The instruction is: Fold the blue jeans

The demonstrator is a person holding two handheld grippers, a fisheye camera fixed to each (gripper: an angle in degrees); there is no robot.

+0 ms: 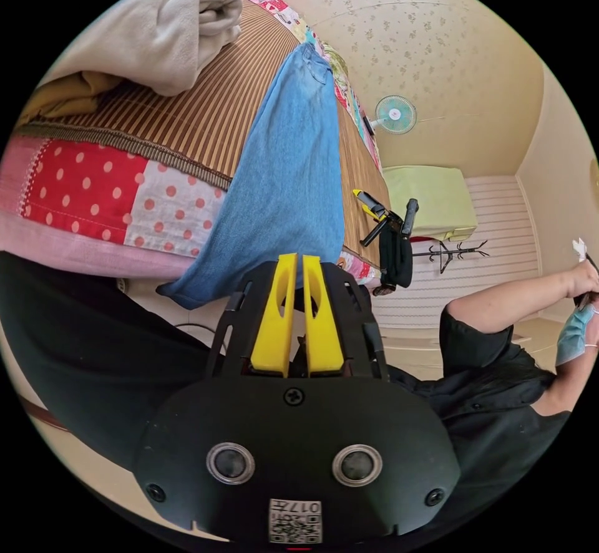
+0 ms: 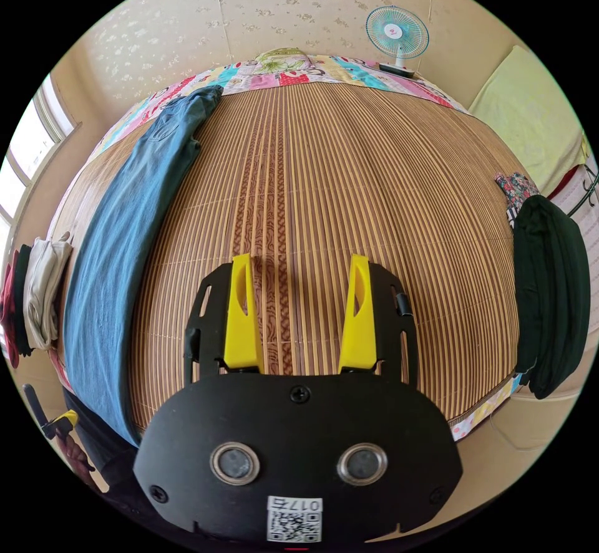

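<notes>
While the left tongs (image 1: 298, 261) sit closed, blue jeans (image 1: 290, 173) lie just beyond.

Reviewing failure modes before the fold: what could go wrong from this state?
1. The long blue denim jeans lie along the edge of the striped bamboo mat, one end hanging over the side; a pull there could drag them off.
2. The left gripper has its jaws nearly shut just below that hanging end, apparently holding nothing; it may need reopening to grasp.
3. The right gripper, open, hovers over bare mat, well away from the jeans.
</notes>
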